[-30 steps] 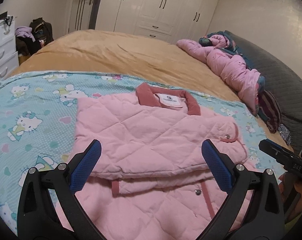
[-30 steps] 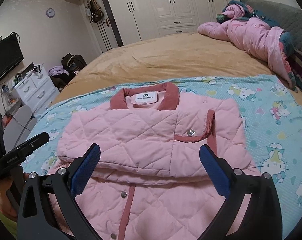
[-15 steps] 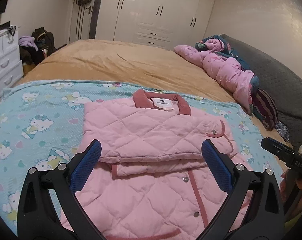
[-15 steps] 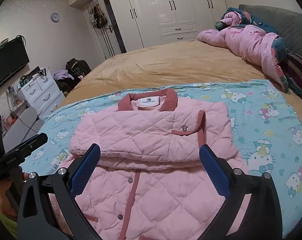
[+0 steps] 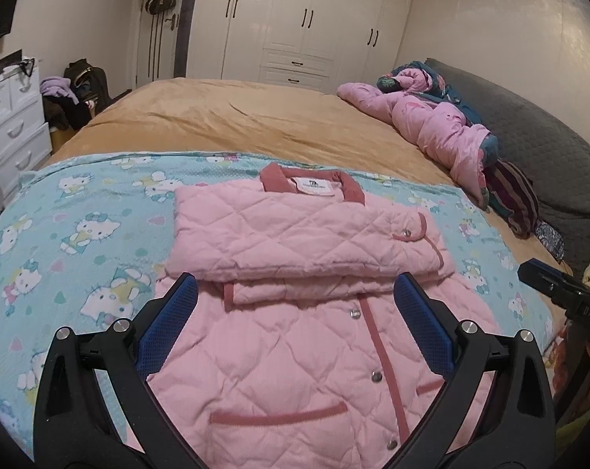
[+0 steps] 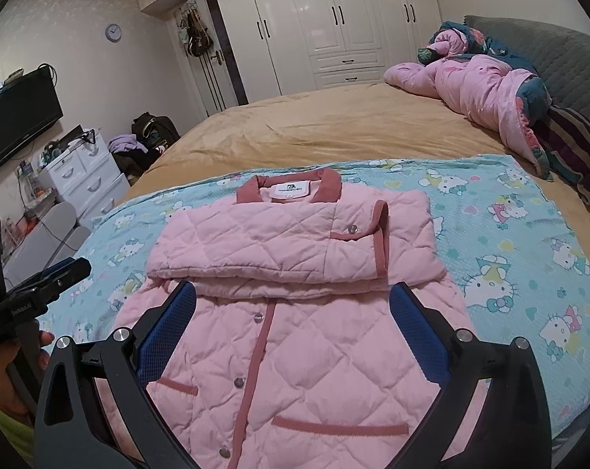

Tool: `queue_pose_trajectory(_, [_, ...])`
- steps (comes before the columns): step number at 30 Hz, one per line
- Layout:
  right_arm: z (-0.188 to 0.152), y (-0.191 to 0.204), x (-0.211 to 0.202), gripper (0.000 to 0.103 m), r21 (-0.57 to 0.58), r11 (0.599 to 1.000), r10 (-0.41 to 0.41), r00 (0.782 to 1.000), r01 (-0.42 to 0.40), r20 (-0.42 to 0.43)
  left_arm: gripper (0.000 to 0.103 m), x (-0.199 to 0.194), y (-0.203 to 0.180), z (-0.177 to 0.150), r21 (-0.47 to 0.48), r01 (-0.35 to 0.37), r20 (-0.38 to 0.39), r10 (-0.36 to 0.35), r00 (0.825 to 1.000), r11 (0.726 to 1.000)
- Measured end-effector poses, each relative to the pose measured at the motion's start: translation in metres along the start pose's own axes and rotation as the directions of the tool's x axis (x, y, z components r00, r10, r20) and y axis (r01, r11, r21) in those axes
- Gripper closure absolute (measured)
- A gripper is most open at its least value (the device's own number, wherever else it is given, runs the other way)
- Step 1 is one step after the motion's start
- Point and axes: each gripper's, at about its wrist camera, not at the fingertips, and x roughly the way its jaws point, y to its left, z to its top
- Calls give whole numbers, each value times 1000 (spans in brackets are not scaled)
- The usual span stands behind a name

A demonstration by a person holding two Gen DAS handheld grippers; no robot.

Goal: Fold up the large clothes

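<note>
A pink quilted jacket [image 5: 295, 332] with a dark pink collar and trim lies front up on a Hello Kitty blanket [image 5: 79, 242] on the bed. Both sleeves are folded across its chest. It also shows in the right wrist view [image 6: 295, 332]. My left gripper [image 5: 295, 324] is open and empty, held above the jacket's lower half. My right gripper [image 6: 293, 324] is open and empty, also above the lower half. The right gripper's tip shows at the right edge of the left wrist view [image 5: 560, 293], and the left gripper's tip at the left edge of the right wrist view [image 6: 40, 293].
The tan bed cover [image 5: 255, 125] stretches behind the blanket. A crumpled pink duvet [image 5: 431, 125] and a striped cloth [image 5: 517, 199] lie by the grey headboard [image 5: 549, 148]. White drawers [image 5: 9, 125] stand left of the bed, wardrobes [image 5: 314, 27] at the far wall.
Both grippers have pulled back and up from the jacket, so its lower half, pockets and snaps now show. The jacket has not moved. Both grippers stay open.
</note>
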Motion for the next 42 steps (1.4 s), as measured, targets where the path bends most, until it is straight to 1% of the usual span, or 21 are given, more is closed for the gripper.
queue_pose_trajectory(11, [-18,6,-24,4,-17,1000,9,1000,-9,-2,9,-23,2,-24,10,-31,-22,31,999,999])
queue_pose_trajectory(15, [-26,7,-31,4,-25,1000,12,1000,-12,-10,9,-31,2,-31,15,-35,-26,36,999,999])
queue_pose_trajectory(23, [-45,1,-40,4,-22,1000,18,999,-19,-43,9,-39,5,-50,19,-43,-62,44,997,999])
queue_pose_trajectory(37, [-81,-19,-49,4,-2,1000,20,995,-20,-99,9,-61,52,-75,-43,-142,-104,137,985,989])
queue_pose_trajectory(40, [-93,-24,-51,4,-1,1000,17,993,-17,-117,9,-63,66,-85,-59,-167,-129,159,979,984])
queue_pose_trajectory(42, [-100,-28,-51,4,-1,1000,13,991,-13,-130,9,-64,73,-92,-72,-172,-149,160,976,982])
